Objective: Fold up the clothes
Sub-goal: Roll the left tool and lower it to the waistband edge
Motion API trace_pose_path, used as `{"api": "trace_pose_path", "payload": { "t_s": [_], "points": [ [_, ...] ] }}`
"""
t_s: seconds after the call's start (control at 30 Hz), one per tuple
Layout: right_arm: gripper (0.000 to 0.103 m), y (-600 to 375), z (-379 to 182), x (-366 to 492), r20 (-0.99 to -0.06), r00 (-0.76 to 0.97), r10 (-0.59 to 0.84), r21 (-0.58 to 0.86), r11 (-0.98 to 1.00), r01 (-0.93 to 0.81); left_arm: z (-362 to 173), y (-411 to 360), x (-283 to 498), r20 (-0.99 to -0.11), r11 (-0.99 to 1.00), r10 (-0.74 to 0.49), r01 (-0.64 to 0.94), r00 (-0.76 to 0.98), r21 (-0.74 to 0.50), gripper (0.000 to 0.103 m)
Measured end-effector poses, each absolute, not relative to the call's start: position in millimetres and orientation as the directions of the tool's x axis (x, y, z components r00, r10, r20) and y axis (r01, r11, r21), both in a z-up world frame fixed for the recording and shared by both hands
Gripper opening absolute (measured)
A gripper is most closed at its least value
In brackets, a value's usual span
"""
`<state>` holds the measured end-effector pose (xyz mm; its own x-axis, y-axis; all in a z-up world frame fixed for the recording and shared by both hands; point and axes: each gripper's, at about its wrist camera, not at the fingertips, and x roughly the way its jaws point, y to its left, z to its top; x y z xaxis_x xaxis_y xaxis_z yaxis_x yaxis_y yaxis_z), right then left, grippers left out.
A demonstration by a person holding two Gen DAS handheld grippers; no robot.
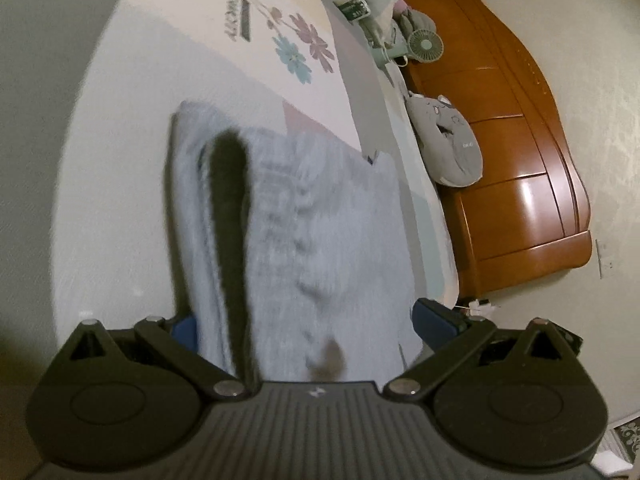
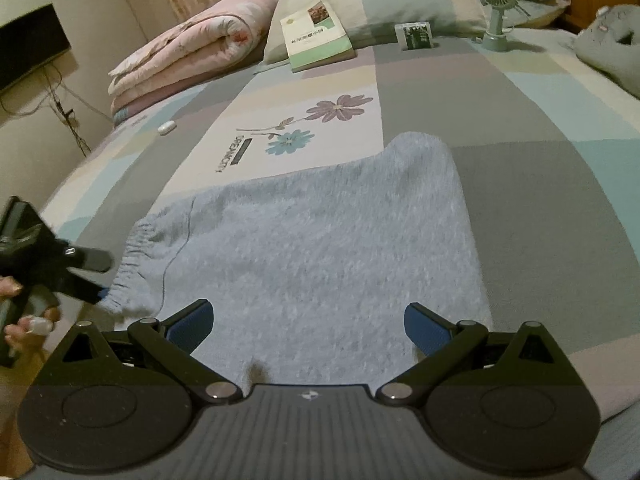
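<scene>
A: At the lower left of the right wrist view, the left tool (image 2: 102,294) sits at the elastic waistband of the light blue trousers (image 2: 320,248); it looks spread, with cloth between the pads.

B: And the trousers?

A: Mid-frame on the bed (image 2: 540,168), apparently doubled leg over leg. Further folds seem left. Lower centre, the right tool (image 2: 308,324) gapes wide, holding nothing.

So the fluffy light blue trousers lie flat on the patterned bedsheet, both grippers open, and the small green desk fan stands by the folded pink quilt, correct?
Not quite. The small green desk fan stands on the opposite side of the bed from the folded pink quilt, as the right wrist view shows. The rest holds: fluffy light blue trousers on the patterned bedsheet, left gripper and right gripper open.
</scene>
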<state>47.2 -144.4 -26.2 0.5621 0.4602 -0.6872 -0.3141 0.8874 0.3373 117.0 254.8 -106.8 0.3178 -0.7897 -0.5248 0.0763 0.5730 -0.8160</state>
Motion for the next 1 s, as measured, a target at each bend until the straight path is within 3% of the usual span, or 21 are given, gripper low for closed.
{"api": "trace_pose_path", "payload": {
  "t_s": [0.33, 0.53, 0.73, 1.0],
  "points": [
    [0.103, -184, -27, 99, -0.680, 0.546, 0.490, 0.417, 0.870, -0.261, -104, 253, 105, -0.530, 0.596, -0.775, 0.122, 0.344, -0.793, 0.102],
    [0.103, -220, -63, 141, -0.724, 0.404, 0.560, 0.537, 0.824, -0.181, -105, 256, 101, -0.519, 0.589, -0.772, 0.107, 0.368, -0.801, 0.102],
    [0.103, -231, -80, 166, -0.610, 0.301, 0.733, 0.710, 0.674, -0.202, -105, 250, 110, -0.534, 0.603, -0.756, 0.084, 0.379, -0.793, 0.102],
    [0.103, -232, -96, 200, -0.506, 0.252, 0.825, 0.819, 0.551, -0.159, -103, 244, 109, -0.559, 0.619, -0.726, 0.027, 0.401, -0.785, 0.102]
  ]
}}
